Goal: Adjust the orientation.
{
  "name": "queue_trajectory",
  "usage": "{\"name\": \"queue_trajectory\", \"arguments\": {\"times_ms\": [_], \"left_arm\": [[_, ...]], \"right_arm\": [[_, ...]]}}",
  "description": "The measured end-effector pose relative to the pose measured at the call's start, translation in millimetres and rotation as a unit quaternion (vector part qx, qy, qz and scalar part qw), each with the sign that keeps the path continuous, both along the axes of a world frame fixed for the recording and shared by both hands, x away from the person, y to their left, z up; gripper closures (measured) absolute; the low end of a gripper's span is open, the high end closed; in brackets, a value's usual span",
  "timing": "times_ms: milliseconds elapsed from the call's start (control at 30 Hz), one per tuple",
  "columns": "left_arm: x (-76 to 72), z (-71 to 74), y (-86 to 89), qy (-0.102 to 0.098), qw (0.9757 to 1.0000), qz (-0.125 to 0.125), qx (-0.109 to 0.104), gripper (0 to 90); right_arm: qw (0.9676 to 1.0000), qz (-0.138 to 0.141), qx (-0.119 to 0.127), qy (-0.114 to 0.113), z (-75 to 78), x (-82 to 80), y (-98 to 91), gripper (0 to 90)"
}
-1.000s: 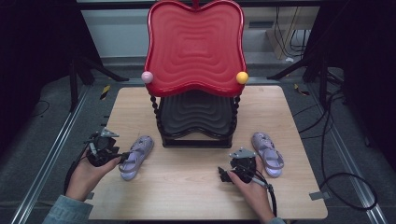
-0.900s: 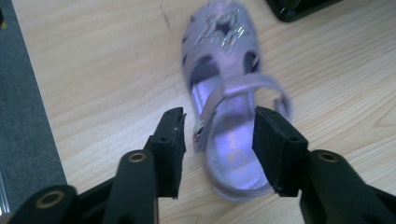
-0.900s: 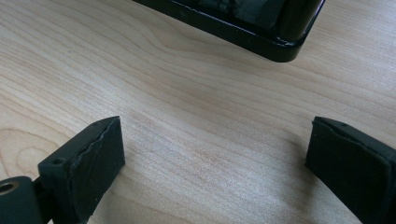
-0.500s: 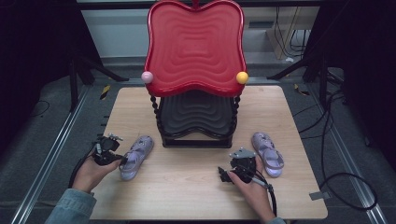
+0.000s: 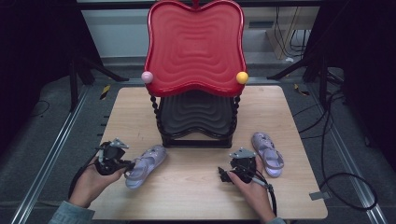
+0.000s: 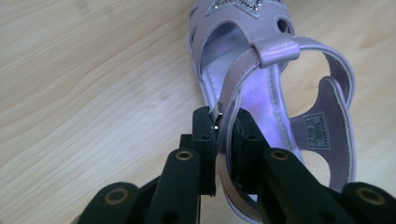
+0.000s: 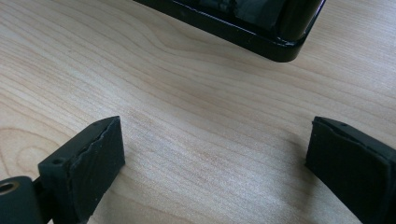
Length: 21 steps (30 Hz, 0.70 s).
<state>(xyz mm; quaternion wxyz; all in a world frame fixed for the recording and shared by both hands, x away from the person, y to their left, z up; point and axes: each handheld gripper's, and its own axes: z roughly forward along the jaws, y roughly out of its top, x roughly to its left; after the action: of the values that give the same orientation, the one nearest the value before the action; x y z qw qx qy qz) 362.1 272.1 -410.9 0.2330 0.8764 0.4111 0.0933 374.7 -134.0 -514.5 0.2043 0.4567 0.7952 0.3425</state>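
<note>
A lilac sandal (image 5: 145, 164) lies on the wooden table (image 5: 196, 200) at the front left. My left gripper (image 5: 129, 164) has just been closing, with the sandal's ankle strap between its jaws. In the left gripper view the gripper (image 6: 223, 116) is shut on that strap of the sandal (image 6: 261, 70), beside a small buckle. A second lilac sandal (image 5: 267, 154) lies at the right. My right gripper (image 5: 223, 175) rests just left of it, pointing left. In the right gripper view this gripper (image 7: 215, 144) stands open over bare wood.
A two-tier stand fills the table's middle and back, with a red wavy tray (image 5: 195, 46) on top and a black one (image 5: 196, 114) beneath. A pink ball (image 5: 147, 77) and a yellow ball (image 5: 242, 77) sit at the red tray's corners. The stand's black base (image 7: 261, 39) lies ahead of the right gripper.
My left gripper has moved right and nearer, onto the sandal's heel end, and its jaws have closed on the strap. The right hand has kept still.
</note>
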Motion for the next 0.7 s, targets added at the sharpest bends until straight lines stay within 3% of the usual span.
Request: {"name": "queue_trajectory", "arguments": {"times_ms": [100,200,233,400,467,567,633,700], "left_arm": [[3.7,-8.7,-17.7,0.007,0.9997,-0.024,0.002,81.3],[6.4,-17.3,-24.7,0.014,0.9994,-0.029,0.011,81.3],[6.9,-26.4,-27.3,0.021,0.9991,-0.031,0.020,81.2],[-2.2,-34.1,-25.2,0.007,0.9990,-0.028,0.033,80.7],[-5.3,-32.6,-26.7,0.005,0.9991,-0.027,0.033,76.4],[-12.8,-20.4,-29.1,-0.032,0.9982,-0.012,0.049,61.8],[-18.1,-7.9,-28.8,-0.048,0.9981,-0.004,0.038,51.5],[-24.5,2.9,-29.4,-0.060,0.9975,-0.006,0.036,47.6]], "right_arm": [[1.0000,0.000,0.000,0.000,-0.1,0.0,0.0,4.6],[1.0000,0.001,0.000,0.000,0.0,-0.1,-0.1,4.6],[1.0000,0.001,0.001,0.000,-0.1,-0.2,-0.1,4.6],[1.0000,0.002,0.002,0.000,-0.2,-0.3,-0.1,4.7],[1.0000,0.002,0.002,0.000,-0.1,-0.3,-0.1,4.6],[1.0000,0.002,0.002,0.000,-0.1,-0.3,-0.1,4.6],[1.0000,0.002,0.001,0.000,-0.1,-0.4,-0.1,4.6],[1.0000,0.002,0.002,0.000,-0.1,-0.3,-0.1,4.6]]}}
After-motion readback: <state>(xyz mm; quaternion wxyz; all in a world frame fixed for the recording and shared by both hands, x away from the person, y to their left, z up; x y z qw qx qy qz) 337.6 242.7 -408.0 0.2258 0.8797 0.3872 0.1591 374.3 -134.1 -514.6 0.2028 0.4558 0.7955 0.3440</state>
